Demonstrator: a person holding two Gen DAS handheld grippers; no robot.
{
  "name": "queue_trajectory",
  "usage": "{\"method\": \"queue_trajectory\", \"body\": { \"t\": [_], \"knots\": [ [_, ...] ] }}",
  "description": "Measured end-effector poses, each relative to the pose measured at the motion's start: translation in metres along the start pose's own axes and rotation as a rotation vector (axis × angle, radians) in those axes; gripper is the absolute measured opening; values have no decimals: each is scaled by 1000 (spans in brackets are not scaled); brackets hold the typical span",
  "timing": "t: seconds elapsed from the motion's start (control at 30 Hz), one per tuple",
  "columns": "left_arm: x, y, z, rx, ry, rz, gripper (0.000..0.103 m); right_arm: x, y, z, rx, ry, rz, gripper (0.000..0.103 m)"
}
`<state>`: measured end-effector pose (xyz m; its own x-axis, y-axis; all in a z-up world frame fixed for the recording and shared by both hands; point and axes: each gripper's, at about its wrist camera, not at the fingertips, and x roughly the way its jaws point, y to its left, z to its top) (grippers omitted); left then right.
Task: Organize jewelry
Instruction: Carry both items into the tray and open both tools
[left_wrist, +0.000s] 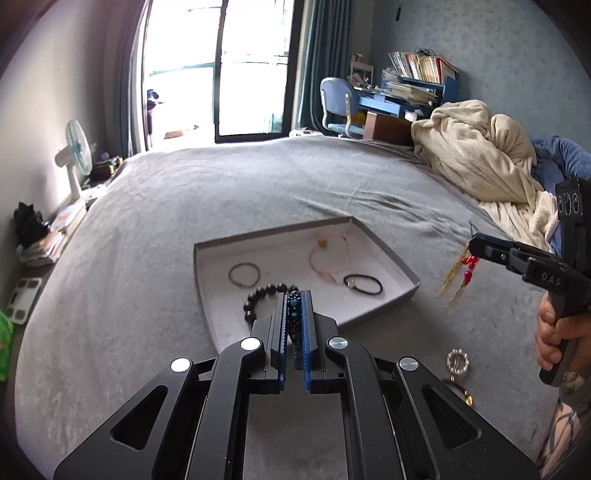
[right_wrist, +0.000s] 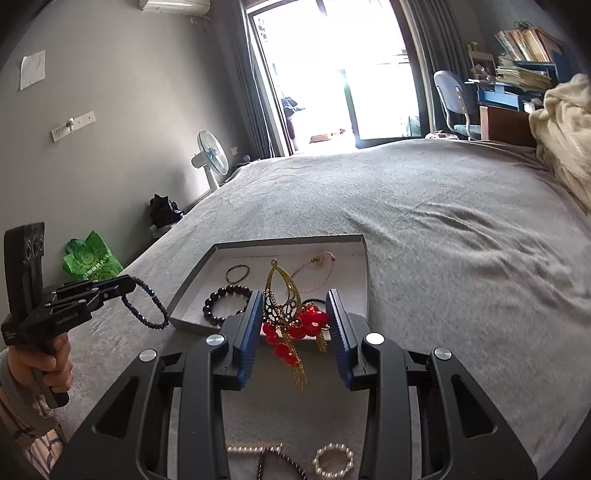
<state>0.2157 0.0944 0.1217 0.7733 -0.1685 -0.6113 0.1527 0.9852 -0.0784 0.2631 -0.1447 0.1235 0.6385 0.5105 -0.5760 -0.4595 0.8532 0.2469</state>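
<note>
While the left claw (left_wrist: 294, 325) pinches a blue bracelet (right_wrist: 147, 308), the right claw (right_wrist: 295, 332) clamps an earring (right_wrist: 284, 306) hanging lengthwise.

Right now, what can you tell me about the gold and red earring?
The earring is a gold-coloured, metal-looking drop ornament: an openwork teardrop frame with a small ring on top, a cluster of glossy red faceted beads below, and thin gold chain tassels trailing down. It hangs in the air between the blue pads of the right hand-held gripper, above the near edge of the grey tray. In the left wrist view its tassels dangle clear of the bed. Exactly where the pads pinch it is unclear.
</note>
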Motion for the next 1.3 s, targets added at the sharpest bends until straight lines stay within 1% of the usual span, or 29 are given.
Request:
{"method": "queue_trajectory", "body": {
  "t": [0.27,0.43,0.67,1.0,1.07,1.23,1.27,1.3],
  "knots": [
    [29,-1,20,2,4,-8,7,40,7,15,-31,37,-1,35],
    [47,1,20,-13,17,-14,7,62,13,20,-57,52,-1,35],
    [71,16,9,-37,58,6,7,82,7,20,-56,67,-6,35],
    [98,45,-18,-86,141,74,8,119,-17,-7,-14,163,-60,35],
    [102,47,-24,-88,159,73,7,123,-21,-11,-7,179,-69,35],
    [105,47,-32,-93,169,73,8,135,-24,-17,-11,222,-75,36],
    [105,47,-34,-96,170,72,10,137,-24,-17,-18,228,-77,36],
    [104,46,-35,-96,167,70,16,138,-23,-17,-25,232,-82,36]
  ]
}}
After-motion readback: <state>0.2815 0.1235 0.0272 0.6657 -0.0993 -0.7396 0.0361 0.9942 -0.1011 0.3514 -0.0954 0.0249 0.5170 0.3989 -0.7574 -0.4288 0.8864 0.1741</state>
